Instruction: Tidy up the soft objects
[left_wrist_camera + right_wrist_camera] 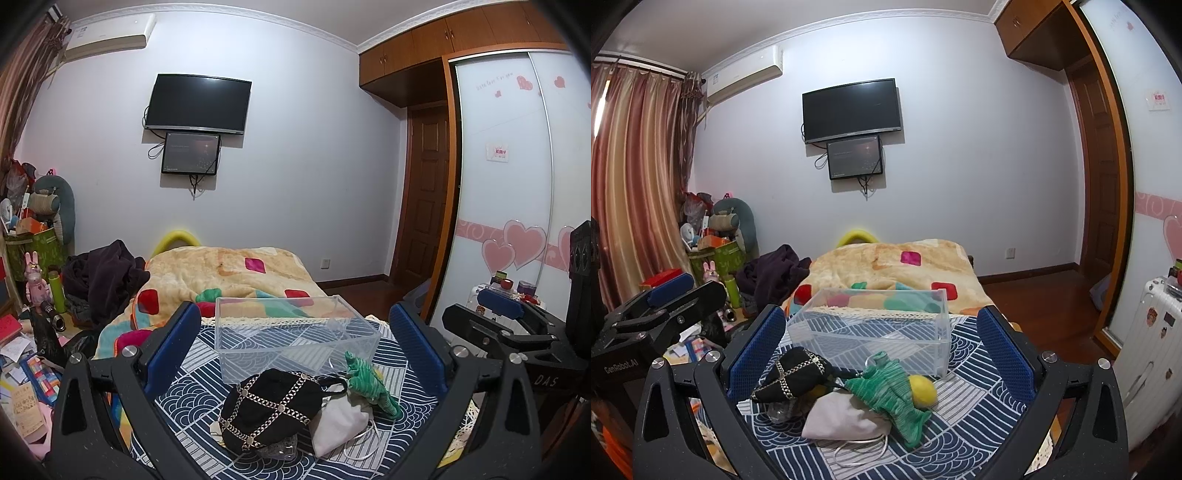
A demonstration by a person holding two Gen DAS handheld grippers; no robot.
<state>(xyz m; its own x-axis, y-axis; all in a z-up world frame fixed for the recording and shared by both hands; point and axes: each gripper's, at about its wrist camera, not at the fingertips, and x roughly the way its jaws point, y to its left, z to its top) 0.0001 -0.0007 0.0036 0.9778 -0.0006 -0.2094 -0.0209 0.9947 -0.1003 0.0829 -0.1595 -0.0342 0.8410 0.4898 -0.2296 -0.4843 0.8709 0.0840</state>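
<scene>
Box first: we are seeing it sitting clear and bare on the patterned cloth, so we are thinking the sorting is only starting. Next we are likely needing to pick one soft thing and drop it in. Just in front of the box, the black bag, the white pouch, the green sock and the yellow ball are lying in a touching pile. Our left gripper and right gripper are both hanging wide, holding nothing, with the pile between their fingers.

both wrist views face the clear box closely.
</scene>
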